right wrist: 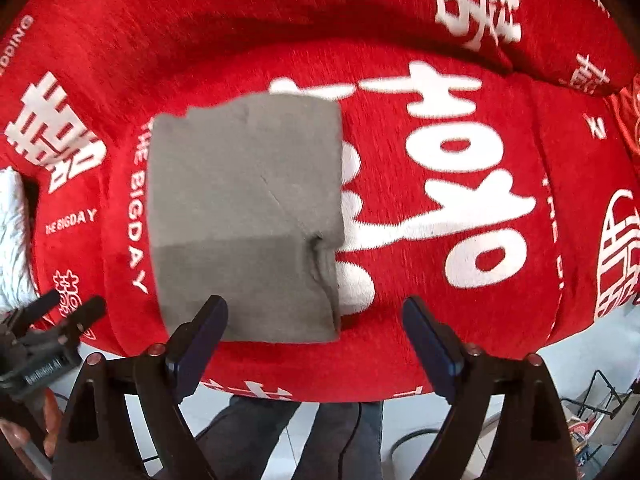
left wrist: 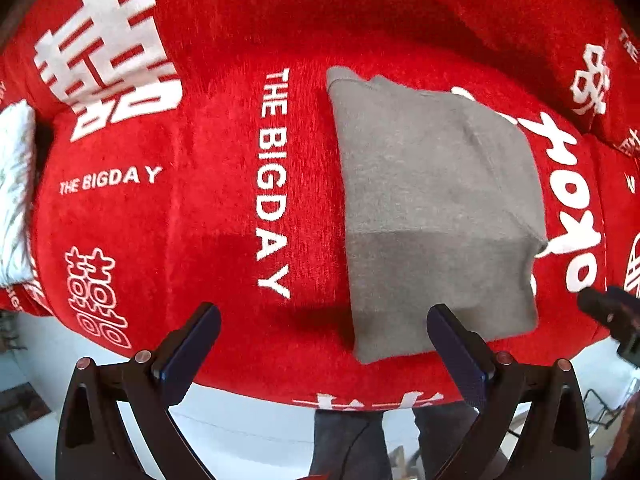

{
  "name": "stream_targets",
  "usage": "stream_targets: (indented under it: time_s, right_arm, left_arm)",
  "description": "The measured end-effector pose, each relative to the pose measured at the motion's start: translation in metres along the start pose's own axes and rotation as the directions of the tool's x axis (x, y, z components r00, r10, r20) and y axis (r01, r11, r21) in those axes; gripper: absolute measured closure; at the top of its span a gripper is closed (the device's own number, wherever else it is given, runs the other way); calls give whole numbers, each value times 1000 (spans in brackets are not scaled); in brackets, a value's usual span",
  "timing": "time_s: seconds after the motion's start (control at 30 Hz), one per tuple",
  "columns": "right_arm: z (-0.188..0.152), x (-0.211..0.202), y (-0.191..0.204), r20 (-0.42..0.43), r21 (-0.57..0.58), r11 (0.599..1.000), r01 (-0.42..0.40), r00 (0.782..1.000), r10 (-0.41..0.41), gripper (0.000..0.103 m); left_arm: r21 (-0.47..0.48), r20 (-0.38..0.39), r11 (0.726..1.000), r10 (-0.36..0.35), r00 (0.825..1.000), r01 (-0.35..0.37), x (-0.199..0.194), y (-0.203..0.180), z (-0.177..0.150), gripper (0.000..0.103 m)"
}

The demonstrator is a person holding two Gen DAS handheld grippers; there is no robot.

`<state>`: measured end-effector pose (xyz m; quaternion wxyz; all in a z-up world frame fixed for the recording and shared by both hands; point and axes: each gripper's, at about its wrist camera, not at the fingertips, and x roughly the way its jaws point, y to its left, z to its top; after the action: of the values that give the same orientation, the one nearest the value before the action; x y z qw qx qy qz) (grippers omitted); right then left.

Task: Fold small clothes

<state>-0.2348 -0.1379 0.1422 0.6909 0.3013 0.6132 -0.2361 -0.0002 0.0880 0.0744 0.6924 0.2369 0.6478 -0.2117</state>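
A grey garment (left wrist: 432, 208) lies folded into a flat rectangle on a red cushion (left wrist: 160, 220) printed with white characters. My left gripper (left wrist: 324, 312) hangs above the cushion's front edge, pointing down, open and holding nothing; the garment's near left corner lies below its right finger. In the right wrist view the same garment (right wrist: 244, 200) sits left of centre. My right gripper (right wrist: 315, 304) is open above its near right corner, with nothing between the pads. Each gripper shows at the edge of the other's view: the right gripper (left wrist: 612, 316) and the left gripper (right wrist: 60, 320).
A white furry cloth (left wrist: 14, 192) lies at the cushion's left end. Below the cushion's front edge are pale floor tiles (left wrist: 248, 432) and a person's dark trouser legs (right wrist: 280, 440). A wire rack (right wrist: 600, 408) stands on the floor at the right.
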Motion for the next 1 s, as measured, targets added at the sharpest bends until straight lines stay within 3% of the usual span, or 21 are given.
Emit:
stream_targets:
  time_s: [0.13,0.2,1.0]
  right_arm:
    - [-1,-17,7,50,-19,1000,15,999,-14,12]
    - [-2,-24,9,65,-22,999,36,997,-34,0]
    - [6,-43,17,77,-31,995,96,993,-93,0]
  left_arm:
    - [4,19,1000,-13,1000,13,-18,-3,-3,0]
    - [-1,25,1000,-13,1000,13,-26,-4,-4,0]
    - [-22,92,1000,-5,996,7,-67,-4,-5,0]
